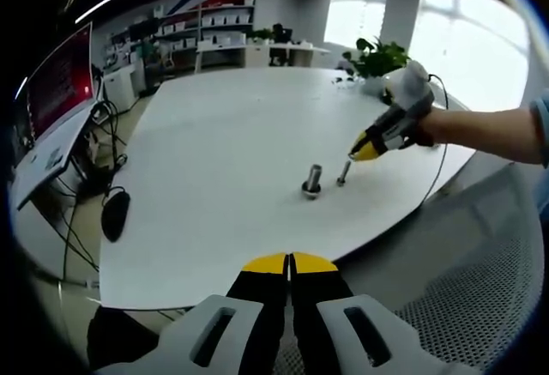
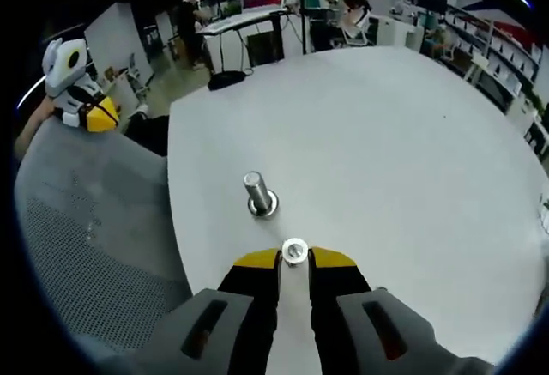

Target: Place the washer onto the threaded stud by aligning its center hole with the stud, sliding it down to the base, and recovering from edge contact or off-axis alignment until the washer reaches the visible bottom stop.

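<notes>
A short threaded stud (image 1: 312,178) (image 2: 256,191) stands upright on its nut-like base on the white table (image 1: 223,135) (image 2: 386,135). The small silver washer (image 2: 294,251) (image 1: 344,170) sits between the yellow fingertips of my right gripper (image 2: 294,260), which is shut on it. It hangs just short of the stud and a little to one side. In the left gripper view a hand holds that right gripper (image 1: 359,152) to the right of the stud. My left gripper (image 1: 290,262) is shut on nothing, back off the table's near edge; it appears as the left gripper (image 2: 101,117) in the right gripper view.
A grey mesh chair (image 1: 480,289) (image 2: 86,220) sits against the table's edge under both grippers. A potted plant (image 1: 377,53) stands at the far side of the table. A monitor (image 1: 60,83) and a black mouse (image 1: 116,214) lie off to the left.
</notes>
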`<state>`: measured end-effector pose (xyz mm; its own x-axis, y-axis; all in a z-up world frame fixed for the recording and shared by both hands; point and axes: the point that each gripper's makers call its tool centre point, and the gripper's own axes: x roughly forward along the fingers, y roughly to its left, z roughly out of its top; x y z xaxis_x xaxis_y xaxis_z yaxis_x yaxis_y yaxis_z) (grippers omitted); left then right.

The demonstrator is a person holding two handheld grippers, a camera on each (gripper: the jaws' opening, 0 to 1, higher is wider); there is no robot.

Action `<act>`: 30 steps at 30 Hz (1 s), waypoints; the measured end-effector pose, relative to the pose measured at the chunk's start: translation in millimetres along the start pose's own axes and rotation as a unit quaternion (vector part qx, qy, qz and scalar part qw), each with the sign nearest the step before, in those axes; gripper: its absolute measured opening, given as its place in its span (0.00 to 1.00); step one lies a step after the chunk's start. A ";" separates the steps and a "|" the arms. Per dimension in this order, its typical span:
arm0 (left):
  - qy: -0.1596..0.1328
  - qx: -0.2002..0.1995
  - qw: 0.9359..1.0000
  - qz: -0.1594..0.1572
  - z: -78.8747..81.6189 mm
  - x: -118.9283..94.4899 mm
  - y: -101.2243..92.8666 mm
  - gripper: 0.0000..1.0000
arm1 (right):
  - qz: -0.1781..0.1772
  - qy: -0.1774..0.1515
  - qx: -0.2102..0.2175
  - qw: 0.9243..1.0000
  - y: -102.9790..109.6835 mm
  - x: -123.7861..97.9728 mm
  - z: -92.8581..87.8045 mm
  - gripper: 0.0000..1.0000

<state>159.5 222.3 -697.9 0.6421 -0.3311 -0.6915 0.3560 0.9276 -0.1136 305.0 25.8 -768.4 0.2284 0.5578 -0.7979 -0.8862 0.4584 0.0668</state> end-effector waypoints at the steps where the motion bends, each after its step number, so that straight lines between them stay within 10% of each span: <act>1: 0.000 0.000 1.000 0.000 0.0 0.0 0.0 0.00 | 0.000 0.001 0.000 1.000 0.3 0.3 -0.1 0.14; 30: 0.004 0.000 1.000 -0.001 -1.3 0.2 0.1 0.00 | 0.006 0.036 -0.030 0.999 4.6 17.7 -10.1 0.14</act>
<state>158.8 222.5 -698.9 0.6364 -0.3308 -0.6969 0.3573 0.9270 -0.1137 300.9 30.8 -788.2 0.1897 0.5105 -0.8387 -0.9115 0.4091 0.0429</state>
